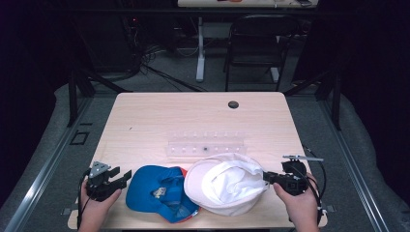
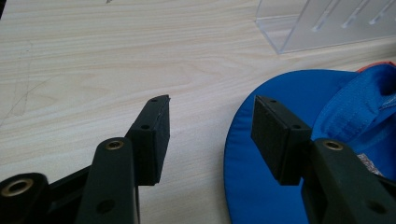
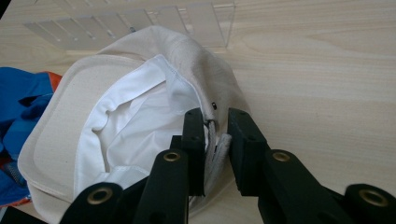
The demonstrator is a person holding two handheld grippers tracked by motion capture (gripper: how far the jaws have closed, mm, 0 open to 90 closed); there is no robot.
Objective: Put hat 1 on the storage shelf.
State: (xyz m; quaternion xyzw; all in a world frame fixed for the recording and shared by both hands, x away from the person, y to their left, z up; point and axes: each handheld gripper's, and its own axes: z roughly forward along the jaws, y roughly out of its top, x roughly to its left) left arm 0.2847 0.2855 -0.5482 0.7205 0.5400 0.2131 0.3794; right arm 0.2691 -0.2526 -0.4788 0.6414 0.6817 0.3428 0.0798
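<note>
High view: the right gripper [image 1: 267, 178] sits at about 4 o'clock on the table [image 1: 145, 116], its jaws drawn close and pinching the back edge of the white cap [image 1: 227, 183]. In the right gripper view the two black jaws clamp the cap's rear rim and strap [image 3: 214, 147] between them, with the cloth bunched in the narrow gap; the cap lies upside down, its pale brim [image 3: 51, 126] toward 9 o'clock in that view. The left gripper [image 1: 116, 178] rests at about 8 o'clock on the table, jaws spread wide and holding nothing. In the left gripper view one jaw hangs over bare wood and the other over the brim of the blue cap [image 2: 280, 154], with no sign of a pinch. The blue cap lies just beside the white cap, touching or overlapping it at the near edge of the table. A clear rack [image 1: 207, 144] lies at mid-table, just beyond both caps at 12 o'clock. Past the rack the wood is bare up to a dark hole [image 1: 233, 104] near the far edge. Both caps lie close to the near table edge, and the right hand [image 1: 302, 203] is near the table's right corner.
</note>
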